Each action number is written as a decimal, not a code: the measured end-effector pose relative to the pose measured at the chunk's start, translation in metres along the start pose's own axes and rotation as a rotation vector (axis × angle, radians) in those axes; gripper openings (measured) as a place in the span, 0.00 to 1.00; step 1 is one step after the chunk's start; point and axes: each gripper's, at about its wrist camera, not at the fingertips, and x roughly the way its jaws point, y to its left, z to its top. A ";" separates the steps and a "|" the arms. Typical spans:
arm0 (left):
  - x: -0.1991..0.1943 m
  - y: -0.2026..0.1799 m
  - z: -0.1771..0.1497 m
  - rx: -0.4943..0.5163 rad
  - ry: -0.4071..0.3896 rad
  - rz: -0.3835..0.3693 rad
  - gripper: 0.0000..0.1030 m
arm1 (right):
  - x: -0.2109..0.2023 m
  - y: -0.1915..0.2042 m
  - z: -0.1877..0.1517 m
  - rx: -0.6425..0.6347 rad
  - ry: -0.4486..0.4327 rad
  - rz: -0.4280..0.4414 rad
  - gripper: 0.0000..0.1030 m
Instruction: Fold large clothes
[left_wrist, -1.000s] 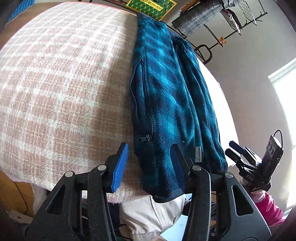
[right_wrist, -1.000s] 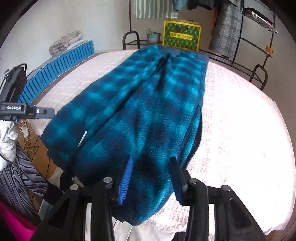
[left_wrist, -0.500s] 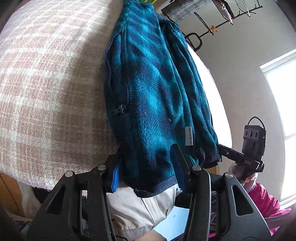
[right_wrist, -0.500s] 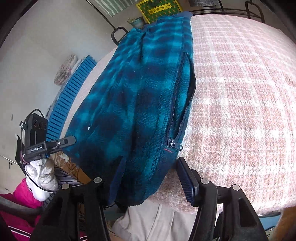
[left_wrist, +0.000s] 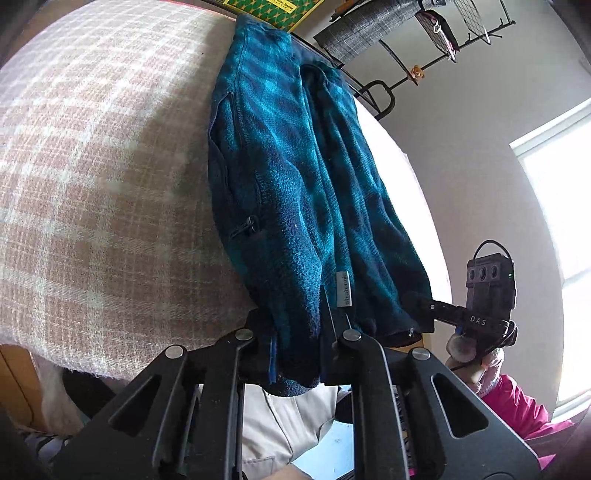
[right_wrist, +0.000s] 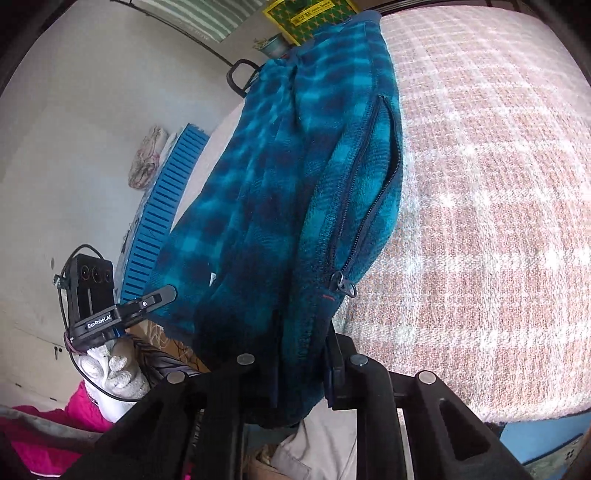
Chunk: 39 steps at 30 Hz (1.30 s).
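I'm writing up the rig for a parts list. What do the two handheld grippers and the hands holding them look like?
Both are black plastic, with riveted scissor-style arms and blue pads on the fingers. The left gripper is lettered "GenRobot.AI" and the right gripper "DAS"; each carries a black three-lens camera box with a black cable. The left hand wears a white knit glove, and a pink sleeve shows at the right hand.

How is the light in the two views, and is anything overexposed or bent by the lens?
Left wrist view: the window is blown out white, and the fleece looks dim against it. Right wrist view: the blanket is washed out near the top. Both views: fisheye curves the bed's edge, and dark corners frame each picture.
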 end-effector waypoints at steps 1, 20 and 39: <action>-0.002 -0.003 0.003 -0.001 -0.006 -0.007 0.12 | -0.001 -0.001 0.002 0.017 -0.003 0.008 0.14; 0.004 -0.028 0.135 -0.049 -0.149 -0.031 0.12 | -0.010 0.023 0.134 0.017 -0.151 0.039 0.11; 0.104 0.033 0.199 -0.224 -0.042 0.027 0.14 | 0.044 -0.042 0.200 0.171 -0.048 0.045 0.14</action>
